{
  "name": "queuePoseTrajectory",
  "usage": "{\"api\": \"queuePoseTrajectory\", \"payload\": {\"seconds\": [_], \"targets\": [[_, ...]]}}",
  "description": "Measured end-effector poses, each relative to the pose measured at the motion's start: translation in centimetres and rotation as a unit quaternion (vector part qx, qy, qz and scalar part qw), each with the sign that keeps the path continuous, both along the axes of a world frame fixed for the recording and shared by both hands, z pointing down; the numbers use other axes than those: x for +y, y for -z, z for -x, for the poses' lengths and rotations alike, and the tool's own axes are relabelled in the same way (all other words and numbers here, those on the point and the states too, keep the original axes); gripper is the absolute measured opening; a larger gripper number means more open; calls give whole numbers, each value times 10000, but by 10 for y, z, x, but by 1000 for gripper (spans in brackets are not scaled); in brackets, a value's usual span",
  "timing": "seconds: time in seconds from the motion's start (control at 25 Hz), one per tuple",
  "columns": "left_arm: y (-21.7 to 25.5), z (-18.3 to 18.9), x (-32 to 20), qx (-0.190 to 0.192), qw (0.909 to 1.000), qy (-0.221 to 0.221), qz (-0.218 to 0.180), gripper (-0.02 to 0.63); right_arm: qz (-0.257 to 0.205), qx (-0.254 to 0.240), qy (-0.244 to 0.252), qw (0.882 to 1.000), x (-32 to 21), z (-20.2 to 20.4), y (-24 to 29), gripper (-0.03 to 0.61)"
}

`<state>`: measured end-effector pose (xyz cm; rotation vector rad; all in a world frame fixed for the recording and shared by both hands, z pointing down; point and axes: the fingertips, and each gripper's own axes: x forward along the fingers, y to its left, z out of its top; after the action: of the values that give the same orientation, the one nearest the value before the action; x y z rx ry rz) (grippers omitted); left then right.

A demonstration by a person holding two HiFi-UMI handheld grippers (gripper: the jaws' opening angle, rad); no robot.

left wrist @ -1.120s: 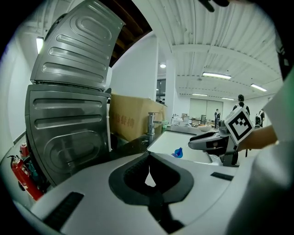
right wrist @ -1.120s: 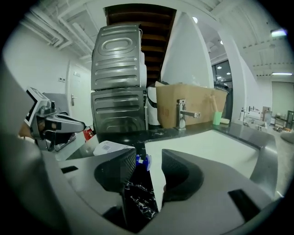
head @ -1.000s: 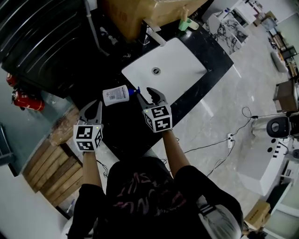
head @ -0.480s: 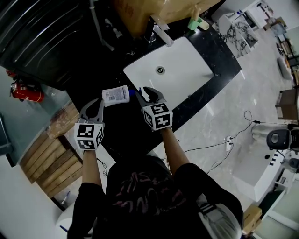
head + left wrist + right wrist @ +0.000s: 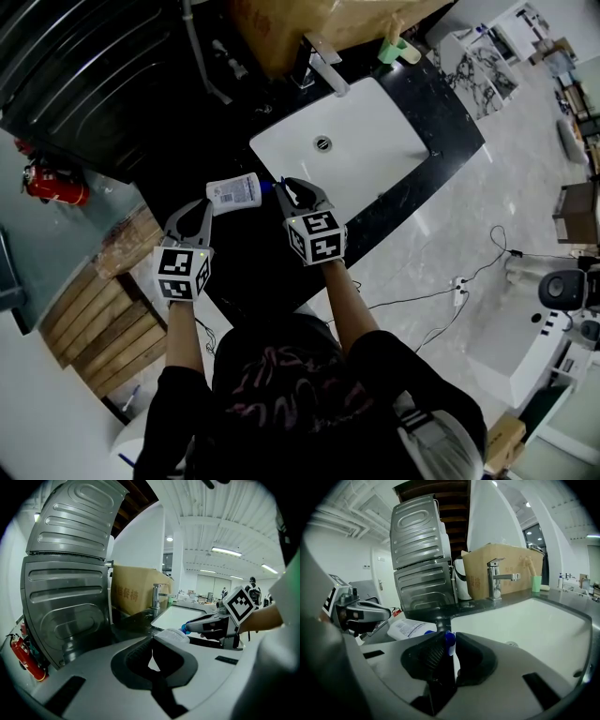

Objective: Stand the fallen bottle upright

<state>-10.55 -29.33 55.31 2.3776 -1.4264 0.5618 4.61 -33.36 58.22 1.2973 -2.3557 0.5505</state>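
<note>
Countertop (image 5: 251,279) black, sink (image 5: 380,150) white — right gripper (image 5: 292,190) jaws just closing on bottle cap (image 5: 449,640), left gripper's (image 5: 200,208) together

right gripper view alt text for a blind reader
The right gripper's jaws have just been closing and pinch the blue cap of a white bottle lying on its side on a dark counter. A white sink and tap sit to the right.

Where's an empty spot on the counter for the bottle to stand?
The black counter is bare between the sink and its front edge, and just behind the bottle. It's crowded by the faucet and cardboard box.
</note>
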Motion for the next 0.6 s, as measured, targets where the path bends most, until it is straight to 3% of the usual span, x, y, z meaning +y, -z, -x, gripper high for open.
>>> {"api": "queuePoseTrajectory", "payload": {"seconds": [0.6], "targets": [[-5,-3,2,14,10000,-39,79,17,-153,369,-141,9991,-2,-1,3,58]]}}
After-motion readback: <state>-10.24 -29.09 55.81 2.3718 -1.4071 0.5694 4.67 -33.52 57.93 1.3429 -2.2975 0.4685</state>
